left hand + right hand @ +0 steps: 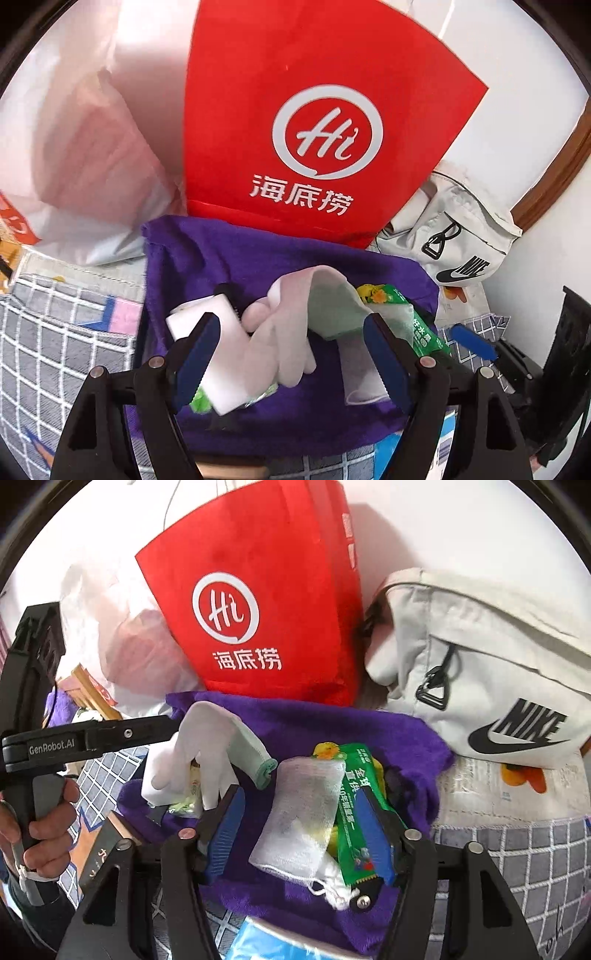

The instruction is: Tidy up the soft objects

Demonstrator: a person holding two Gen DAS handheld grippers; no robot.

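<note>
A purple towel (258, 258) (332, 723) lies spread on a checked cover and bears several small items. My left gripper (291, 325) stands open above a white glove (280, 343) (184, 746), a white block (229, 354) and a pale green rolled sock (332, 306) (255, 753). My right gripper (301, 797) is open too. A white mesh drawstring pouch (299, 812) lies loose between its fingers, and a green snack packet (354, 812) (424, 332) sits under its right finger. No pad presses on anything.
A red paper bag (295, 92) (258, 572) stands behind the towel, with a white plastic bag (92, 147) to its left and a white Nike bag (480, 664) (461, 240) to its right. The grey checked cover (55, 350) (517, 867) surrounds the towel. A person's hand (44, 830) holds the left gripper's handle.
</note>
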